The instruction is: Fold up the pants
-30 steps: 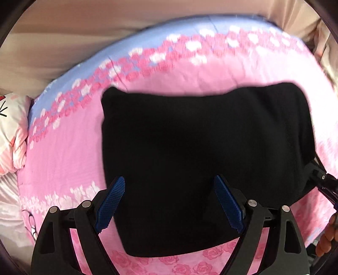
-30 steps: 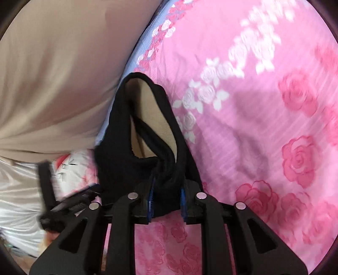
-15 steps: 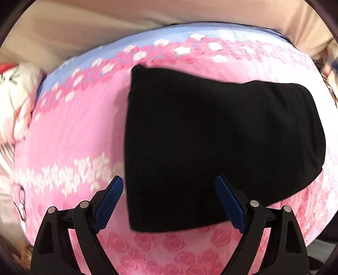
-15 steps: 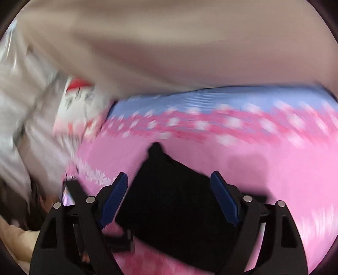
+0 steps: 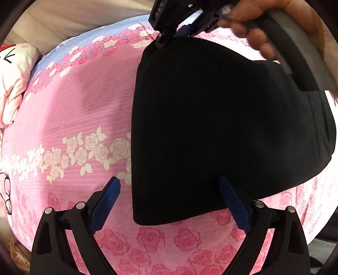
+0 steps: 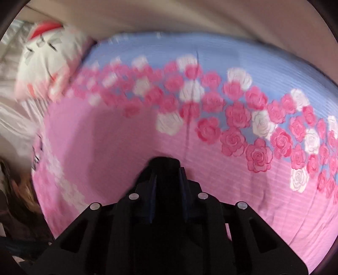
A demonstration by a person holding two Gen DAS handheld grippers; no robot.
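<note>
The black pants (image 5: 221, 131) lie folded into a compact block on the pink rose bedsheet (image 5: 69, 118). My left gripper (image 5: 169, 203) is open, its blue pads straddling the near left corner of the pants. My right gripper (image 5: 179, 31) shows at the top of the left wrist view, at the far corner of the pants. In the right wrist view my right gripper (image 6: 166, 179) is shut on that black corner (image 6: 163, 164), low over the sheet.
A white cartoon pillow (image 5: 12, 69) lies at the bed's left edge, also in the right wrist view (image 6: 46, 55). A beige wall (image 6: 169, 19) runs behind the bed. The sheet's blue band (image 6: 211, 57) borders the far side.
My right gripper opened, moved to the far corner of the pants and shut on it. My left gripper shifted left toward the near left corner and stayed open.
</note>
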